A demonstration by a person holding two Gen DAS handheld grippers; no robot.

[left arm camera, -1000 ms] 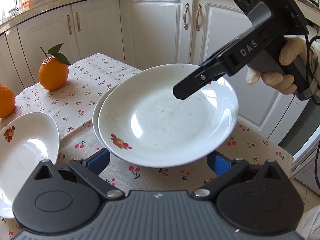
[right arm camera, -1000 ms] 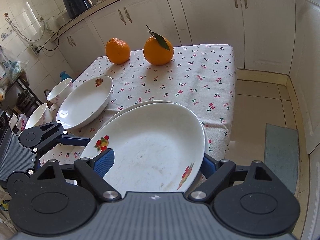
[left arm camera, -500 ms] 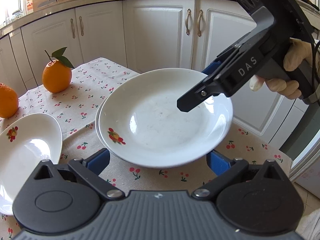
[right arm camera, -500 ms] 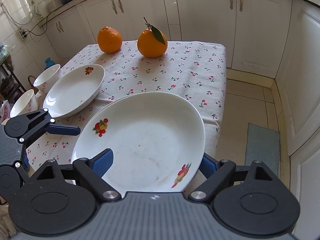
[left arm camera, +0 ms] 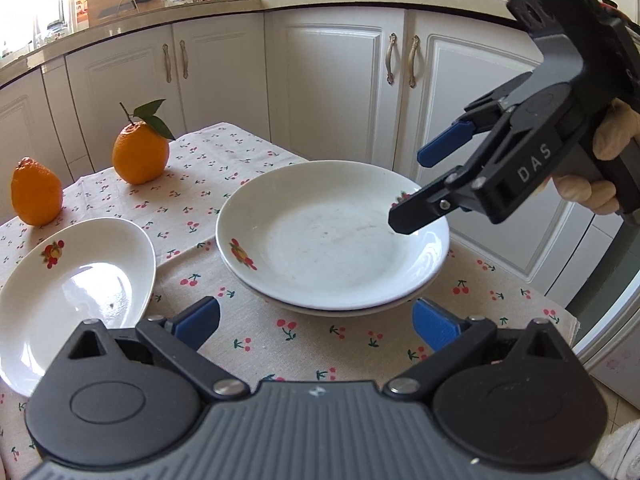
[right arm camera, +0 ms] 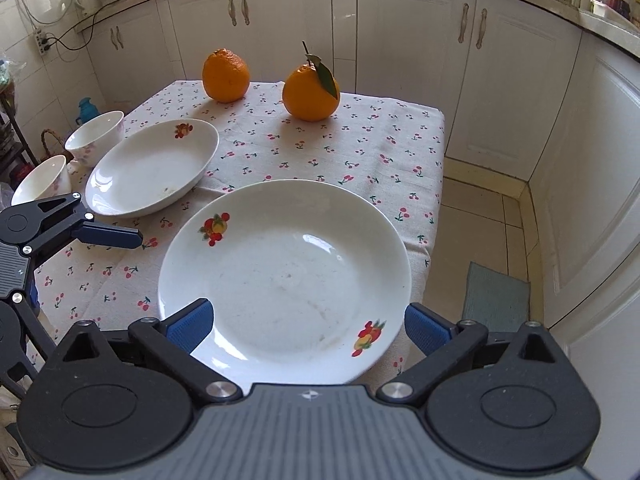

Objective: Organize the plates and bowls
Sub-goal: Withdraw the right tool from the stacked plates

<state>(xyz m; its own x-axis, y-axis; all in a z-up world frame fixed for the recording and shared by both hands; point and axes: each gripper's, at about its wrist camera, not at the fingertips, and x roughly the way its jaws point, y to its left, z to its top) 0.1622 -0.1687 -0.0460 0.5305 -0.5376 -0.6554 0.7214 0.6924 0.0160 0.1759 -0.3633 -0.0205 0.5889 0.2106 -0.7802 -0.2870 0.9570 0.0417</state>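
Note:
Two white plates with fruit prints lie stacked (left arm camera: pixel 332 240) near the corner of the cherry-print table; the top plate (right arm camera: pixel 288 276) fills the right wrist view. My right gripper (left arm camera: pixel 412 192) hovers over the stack's right rim with its jaws opening. The rim sits low between its pads (right arm camera: pixel 188 324), and neither pad presses on it. My left gripper (left arm camera: pixel 316 324) is open just short of the stack's near edge, with nothing between its fingers. One of its fingers (right arm camera: pixel 108 236) shows in the right wrist view. A third plate (left arm camera: pixel 76 284) lies alone to the left.
Two oranges (left arm camera: pixel 140 156) (left arm camera: pixel 36 192) stand at the far side of the table. Two white bowls (right arm camera: pixel 96 136) (right arm camera: pixel 40 178) sit by the single plate (right arm camera: pixel 152 168). The table edge (right arm camera: pixel 436 200) drops to a tiled floor with a mat (right arm camera: pixel 496 296). White cabinets ring the room.
The plate that the right gripper held tilted has come down level onto the lower plate. The right gripper let go of it, opened wide and drew back. The left gripper backed off slightly.

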